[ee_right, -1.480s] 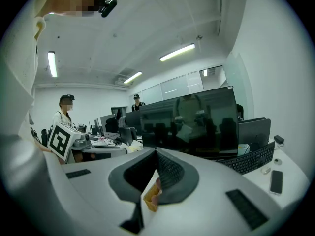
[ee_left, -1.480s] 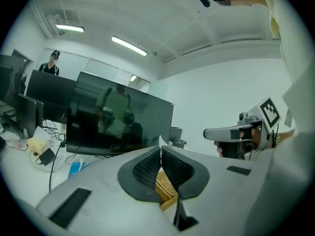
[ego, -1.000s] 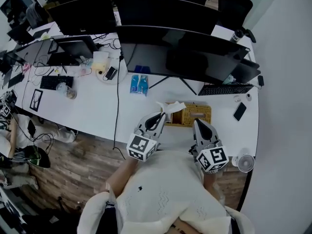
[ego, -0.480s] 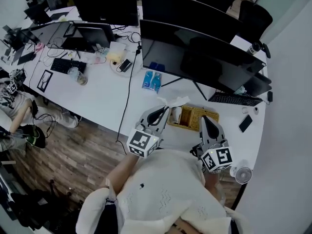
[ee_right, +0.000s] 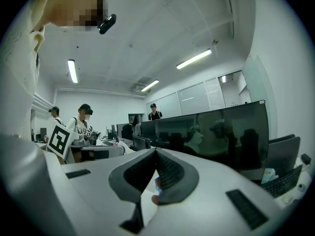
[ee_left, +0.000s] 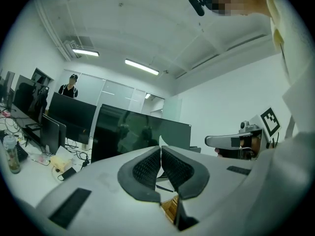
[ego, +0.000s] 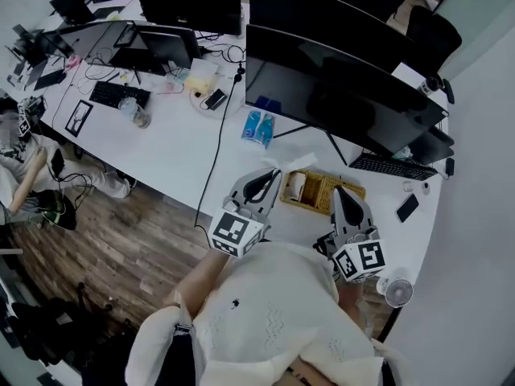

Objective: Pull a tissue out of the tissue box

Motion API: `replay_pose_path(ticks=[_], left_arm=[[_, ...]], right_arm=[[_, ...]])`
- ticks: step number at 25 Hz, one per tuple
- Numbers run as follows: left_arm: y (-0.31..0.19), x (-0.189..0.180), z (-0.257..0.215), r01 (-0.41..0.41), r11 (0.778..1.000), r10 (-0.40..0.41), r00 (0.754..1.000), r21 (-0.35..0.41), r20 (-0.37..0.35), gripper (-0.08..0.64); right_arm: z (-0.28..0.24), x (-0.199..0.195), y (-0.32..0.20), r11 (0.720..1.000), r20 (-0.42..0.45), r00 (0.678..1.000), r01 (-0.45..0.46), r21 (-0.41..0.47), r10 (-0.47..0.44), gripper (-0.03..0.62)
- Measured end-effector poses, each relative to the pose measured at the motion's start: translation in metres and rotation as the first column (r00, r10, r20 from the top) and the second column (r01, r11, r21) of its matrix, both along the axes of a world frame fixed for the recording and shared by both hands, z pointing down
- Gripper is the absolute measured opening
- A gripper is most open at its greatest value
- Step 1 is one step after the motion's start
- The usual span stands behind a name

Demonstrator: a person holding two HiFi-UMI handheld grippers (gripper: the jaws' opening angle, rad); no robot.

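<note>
Tissue (ego: 294, 164) is pinched tight between the jaws of the left gripper (ego: 273, 174), near the middle of the head view. It is just above and left of the tissue box (ego: 318, 193) on the white desk (ego: 170, 149). The right gripper (ego: 339, 190), by the box, is closed on nothing.

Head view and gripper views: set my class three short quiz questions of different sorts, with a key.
1. True or false: the left gripper is shut on the tissue.
2. The tissue box stands: A on the white desk; B on a shelf; C inside a drawer.
3. Which gripper holds nothing?
Key: 1 true; 2 A; 3 the right gripper.
</note>
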State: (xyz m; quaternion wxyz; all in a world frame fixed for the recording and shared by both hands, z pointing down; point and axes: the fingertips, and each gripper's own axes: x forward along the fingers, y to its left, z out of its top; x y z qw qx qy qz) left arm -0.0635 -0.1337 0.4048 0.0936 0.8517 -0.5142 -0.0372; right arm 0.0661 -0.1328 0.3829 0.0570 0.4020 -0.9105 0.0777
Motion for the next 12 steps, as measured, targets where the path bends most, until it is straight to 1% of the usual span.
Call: replay_pose_path(ticks=[7, 12], left_arm=[[0.0038, -0.0007, -0.0004, 0.004, 1.000, -0.004, 1.000, -0.001, -0.008, 0.017], [0.0022, 0.0017, 0.0000, -0.011, 1.000, 0.011, 1.000, 0.002, -0.008, 0.017]], right_arm=[[-0.0004, -0.0047, 0.0003, 1.000, -0.010, 1.000, 0.021, -0.004, -0.021, 0.000], [0.0027, -0.0074, 0.0001, 1.000, -0.018, 0.999, 0.028, -0.011, -0.028, 0.000]])
